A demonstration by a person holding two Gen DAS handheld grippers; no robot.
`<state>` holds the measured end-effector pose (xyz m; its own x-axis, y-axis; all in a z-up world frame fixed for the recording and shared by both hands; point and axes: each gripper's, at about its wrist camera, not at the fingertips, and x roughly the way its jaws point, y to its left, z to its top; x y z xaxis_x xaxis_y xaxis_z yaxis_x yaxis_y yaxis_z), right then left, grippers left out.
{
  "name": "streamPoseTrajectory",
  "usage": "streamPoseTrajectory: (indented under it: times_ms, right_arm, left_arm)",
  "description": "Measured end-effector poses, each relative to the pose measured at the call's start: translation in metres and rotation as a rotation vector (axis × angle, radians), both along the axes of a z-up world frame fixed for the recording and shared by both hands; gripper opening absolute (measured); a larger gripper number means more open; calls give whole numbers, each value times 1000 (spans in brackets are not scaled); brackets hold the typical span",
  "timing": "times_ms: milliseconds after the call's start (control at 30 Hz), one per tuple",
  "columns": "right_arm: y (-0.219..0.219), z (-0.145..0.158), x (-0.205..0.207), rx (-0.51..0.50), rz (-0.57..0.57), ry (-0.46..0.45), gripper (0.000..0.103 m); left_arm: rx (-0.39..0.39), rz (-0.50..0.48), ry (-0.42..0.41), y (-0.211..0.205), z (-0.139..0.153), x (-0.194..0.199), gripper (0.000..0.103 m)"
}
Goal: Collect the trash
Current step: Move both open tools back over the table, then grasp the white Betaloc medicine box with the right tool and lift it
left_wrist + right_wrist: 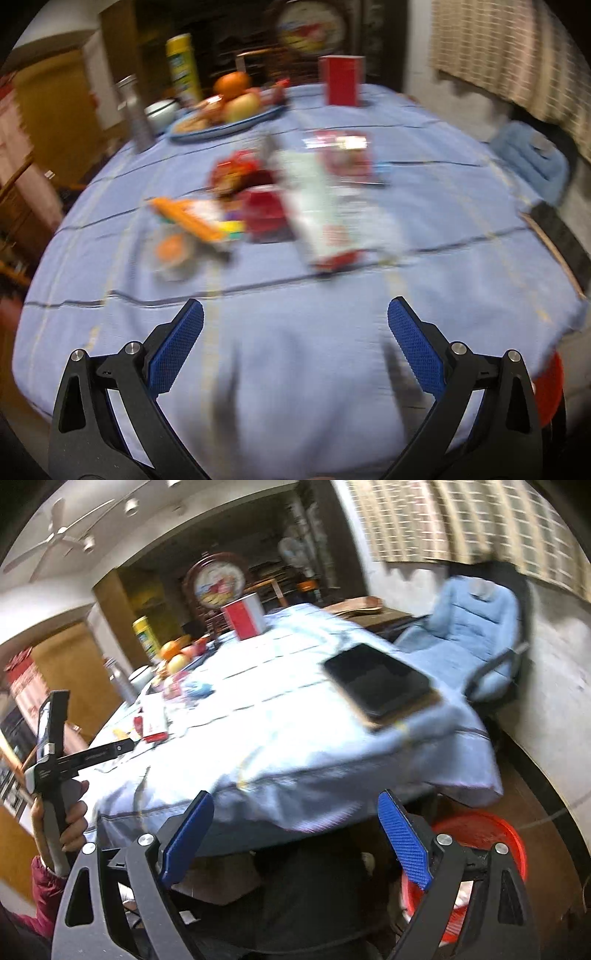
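Blue-clothed worktop [295, 332] carries a heap of wrappers [273, 199] mid-surface, likely light, crinkly, slippery, best pinched at a flat edge; red bin [480, 834] waits below; left tongs [295, 314] and right tongs [295, 808] gape wide, empty.

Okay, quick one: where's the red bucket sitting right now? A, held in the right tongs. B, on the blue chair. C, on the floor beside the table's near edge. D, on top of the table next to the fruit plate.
C: the right wrist view shows the red bucket on the floor, below the edge of the blue tablecloth, with the right tongs open and empty.
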<state>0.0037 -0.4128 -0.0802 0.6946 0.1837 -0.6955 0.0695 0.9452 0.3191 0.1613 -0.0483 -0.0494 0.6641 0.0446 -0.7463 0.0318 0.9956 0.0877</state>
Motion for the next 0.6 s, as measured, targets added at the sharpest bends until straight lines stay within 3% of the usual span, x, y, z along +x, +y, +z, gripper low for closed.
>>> streamPoseTrajectory:
  times_ms: [267, 600]
  right_arm:
    - [73, 4, 71, -5, 196, 26, 89]
    - [145, 2, 135, -17, 354, 48, 89]
  left_arm:
    - [9, 168, 100, 93, -21, 39, 96]
    - [-39, 160, 192, 129, -32, 84, 96]
